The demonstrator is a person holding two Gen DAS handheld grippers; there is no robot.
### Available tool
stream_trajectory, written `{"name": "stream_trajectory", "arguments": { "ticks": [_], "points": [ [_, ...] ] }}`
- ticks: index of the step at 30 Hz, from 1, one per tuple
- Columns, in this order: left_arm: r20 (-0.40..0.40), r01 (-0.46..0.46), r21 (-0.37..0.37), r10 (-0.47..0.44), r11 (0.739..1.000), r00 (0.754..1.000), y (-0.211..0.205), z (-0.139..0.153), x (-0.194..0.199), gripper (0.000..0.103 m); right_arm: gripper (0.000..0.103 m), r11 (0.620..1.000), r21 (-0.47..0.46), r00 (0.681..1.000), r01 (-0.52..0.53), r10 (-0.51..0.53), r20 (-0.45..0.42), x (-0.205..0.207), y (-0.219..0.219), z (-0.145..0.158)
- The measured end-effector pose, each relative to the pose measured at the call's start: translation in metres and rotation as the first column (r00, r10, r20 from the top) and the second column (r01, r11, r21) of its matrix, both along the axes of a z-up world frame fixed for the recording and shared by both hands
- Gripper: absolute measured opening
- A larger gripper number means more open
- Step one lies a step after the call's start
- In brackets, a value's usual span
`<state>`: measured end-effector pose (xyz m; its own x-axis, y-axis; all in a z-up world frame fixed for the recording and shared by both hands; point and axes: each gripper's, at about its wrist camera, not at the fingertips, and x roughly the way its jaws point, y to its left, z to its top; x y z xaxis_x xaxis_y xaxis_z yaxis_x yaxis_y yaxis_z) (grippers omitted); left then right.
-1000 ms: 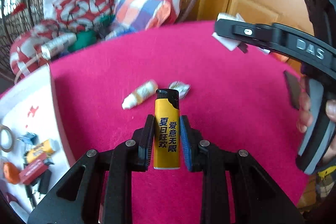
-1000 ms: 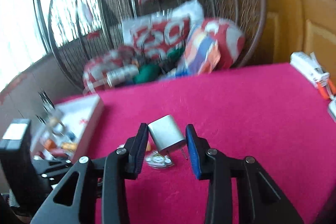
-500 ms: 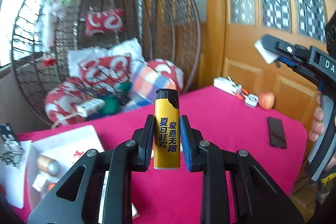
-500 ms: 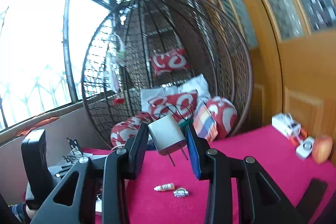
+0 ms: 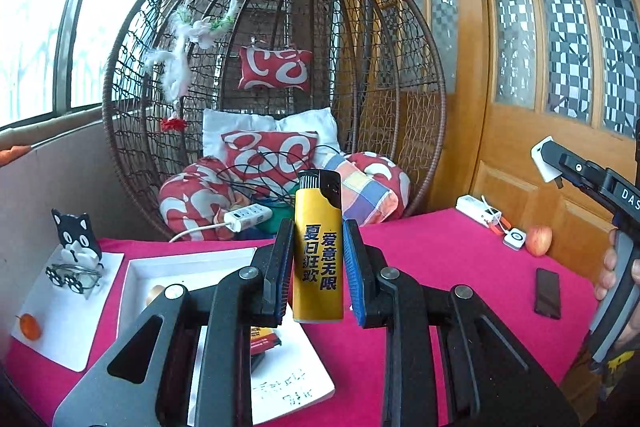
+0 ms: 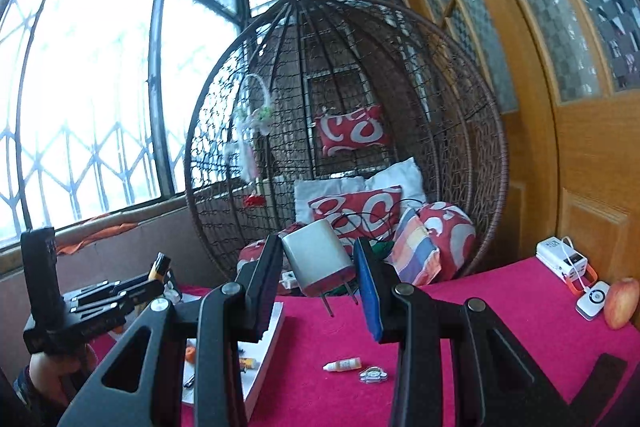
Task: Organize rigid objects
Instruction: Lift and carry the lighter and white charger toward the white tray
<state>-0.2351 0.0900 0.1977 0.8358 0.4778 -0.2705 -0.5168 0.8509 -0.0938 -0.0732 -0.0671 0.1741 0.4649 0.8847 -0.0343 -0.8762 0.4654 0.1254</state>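
Above the white tray (image 5: 188, 263), the left hand-held gripper (image 5: 318, 267) pinches a yellow lighter (image 5: 318, 247) upright, while the right hand-held gripper (image 6: 318, 281) pinches a tilted white charger plug (image 6: 318, 259).

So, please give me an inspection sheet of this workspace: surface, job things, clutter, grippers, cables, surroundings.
Surface: table under pink cloth.
Job things: lighter in left gripper; charger in right gripper; white tray holding small items; dropper bottle and keychain lying on the cloth.
Clutter: apple, phone, power bank, glasses stand.
Grippers: both shut on their loads, raised above the table.
Cables: black wires and power strip in the chair.
Surroundings: hanging wicker chair, cushions, windows, wooden door.
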Motion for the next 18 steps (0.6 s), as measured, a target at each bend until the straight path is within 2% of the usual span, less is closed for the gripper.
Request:
{"name": "stream_trajectory", "arguments": {
  "ticks": [18],
  "points": [
    [0.022,-0.024,-0.027,0.025,0.999,0.999,0.011,-0.005,-0.020,0.023,0.036,0.997,-0.060,0.998,-0.055,0.055,0.013,-0.015,0.023,0.000]
  ]
}}
